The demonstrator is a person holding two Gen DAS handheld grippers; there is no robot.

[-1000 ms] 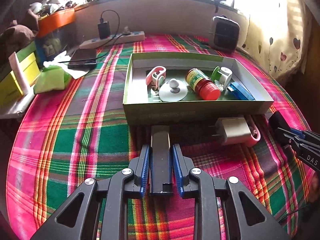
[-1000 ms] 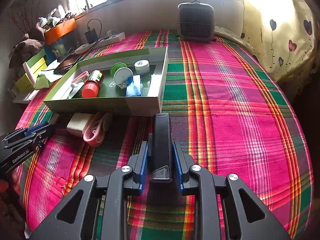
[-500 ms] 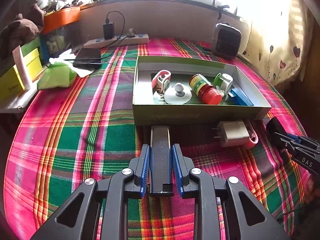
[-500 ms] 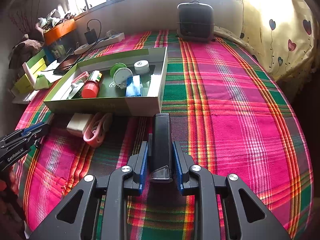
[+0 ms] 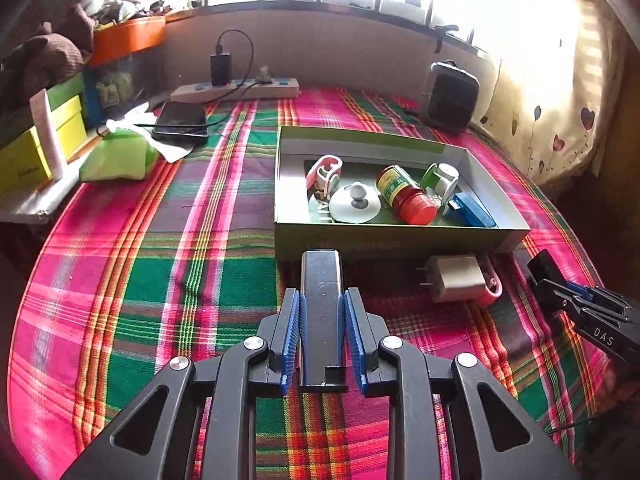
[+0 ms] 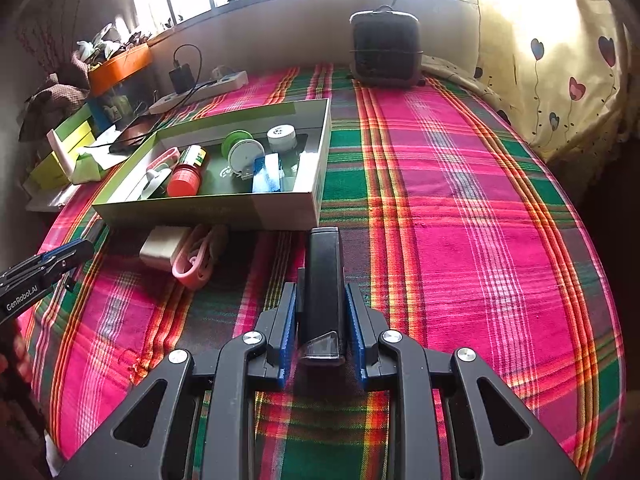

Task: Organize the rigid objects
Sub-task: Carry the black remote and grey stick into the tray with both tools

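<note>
An open green box (image 5: 400,236) lies on the plaid bedcover. Inside it are a pink-white clip (image 5: 324,172), a white knobbed disc (image 5: 354,204), a red-capped bottle (image 5: 404,194), a green-white roll (image 5: 440,176) and a blue item (image 5: 474,210). Just in front of the box lie a white charger plug (image 5: 454,278) and a pink loop (image 5: 494,288). My left gripper (image 5: 322,300) is shut on a black bar (image 5: 322,276) short of the box's front wall. My right gripper (image 6: 322,296) is shut on another black bar (image 6: 322,264) near the box's right corner (image 6: 316,216).
A power strip (image 5: 240,90), a phone (image 5: 182,122), a green packet (image 5: 116,156) and yellow boxes (image 5: 36,148) crowd the back left. A black heater (image 6: 386,52) stands at the back. A curtain hangs on the right. Bare plaid cover (image 6: 480,220) stretches right of the box.
My left gripper has pulled back and risen a little, so the box looks farther off. The right gripper has stayed almost still. Both still grip their bars.
</note>
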